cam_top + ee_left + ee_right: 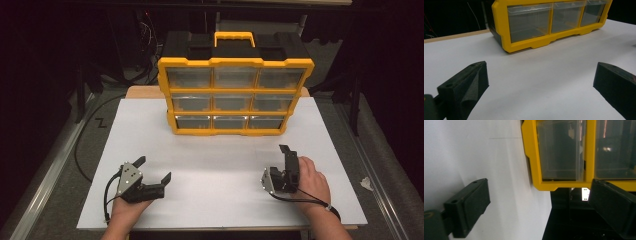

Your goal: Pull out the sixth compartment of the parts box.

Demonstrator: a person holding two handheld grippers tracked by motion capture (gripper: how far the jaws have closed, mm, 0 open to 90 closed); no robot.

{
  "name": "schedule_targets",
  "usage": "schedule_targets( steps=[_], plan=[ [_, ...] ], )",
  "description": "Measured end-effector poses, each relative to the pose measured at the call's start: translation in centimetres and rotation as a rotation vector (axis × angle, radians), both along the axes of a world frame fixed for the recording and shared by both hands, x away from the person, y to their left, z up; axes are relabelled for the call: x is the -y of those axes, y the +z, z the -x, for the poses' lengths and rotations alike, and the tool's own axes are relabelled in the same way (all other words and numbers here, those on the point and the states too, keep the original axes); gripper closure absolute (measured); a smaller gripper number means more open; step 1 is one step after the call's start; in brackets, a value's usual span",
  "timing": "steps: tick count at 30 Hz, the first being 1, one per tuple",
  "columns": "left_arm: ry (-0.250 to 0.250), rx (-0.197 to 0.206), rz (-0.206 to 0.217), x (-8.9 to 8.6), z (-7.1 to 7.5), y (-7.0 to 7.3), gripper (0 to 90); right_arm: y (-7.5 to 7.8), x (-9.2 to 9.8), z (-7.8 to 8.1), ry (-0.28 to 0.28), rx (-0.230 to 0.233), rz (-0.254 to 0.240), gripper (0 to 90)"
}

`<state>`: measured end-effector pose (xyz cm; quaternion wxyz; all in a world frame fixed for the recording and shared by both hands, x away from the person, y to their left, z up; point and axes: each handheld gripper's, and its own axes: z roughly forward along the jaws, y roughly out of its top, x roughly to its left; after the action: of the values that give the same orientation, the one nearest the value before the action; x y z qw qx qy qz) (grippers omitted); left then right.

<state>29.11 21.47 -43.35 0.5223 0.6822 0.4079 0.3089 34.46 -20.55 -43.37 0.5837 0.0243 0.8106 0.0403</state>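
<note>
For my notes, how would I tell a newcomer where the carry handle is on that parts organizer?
Start at the white table and find the yellow-framed organizer standing upright at its far edge. Its front is a grid of clear drawers. The yellow handle arches from the middle of the black top, the only yellow part above the frame.

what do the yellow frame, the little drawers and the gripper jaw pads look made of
Yellow frame: likely moulded plastic, smooth, slightly glossy, with rounded edges. Drawers: clear plastic; you see through them. Left gripper pads: matte black, faintly grainy, perhaps foam or rubber.
</note>
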Motion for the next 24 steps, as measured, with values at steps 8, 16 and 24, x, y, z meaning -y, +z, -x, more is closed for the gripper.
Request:
schedule_targets(
  steps=[8, 16, 24],
  plan=[
    [0.009, 0.000, 0.000, -0.05, -0.05, 0.00, 0.4, 0.14, -0.08, 0.35, 0.019, 0.034, -0.001, 17.5],
    [-0.003, -0.003, -0.008, 0.06, -0.07, -0.04, 0.4, 0.03, -0.11, 0.43, 0.014, 0.040, -0.002, 26.0],
    [-0.003, -0.001, -0.011, 0.07, -0.11, -0.09, 0.4, 0.19, -0.23, 0.78, 0.013, 0.084, 0.008, 44.2]
  ],
)
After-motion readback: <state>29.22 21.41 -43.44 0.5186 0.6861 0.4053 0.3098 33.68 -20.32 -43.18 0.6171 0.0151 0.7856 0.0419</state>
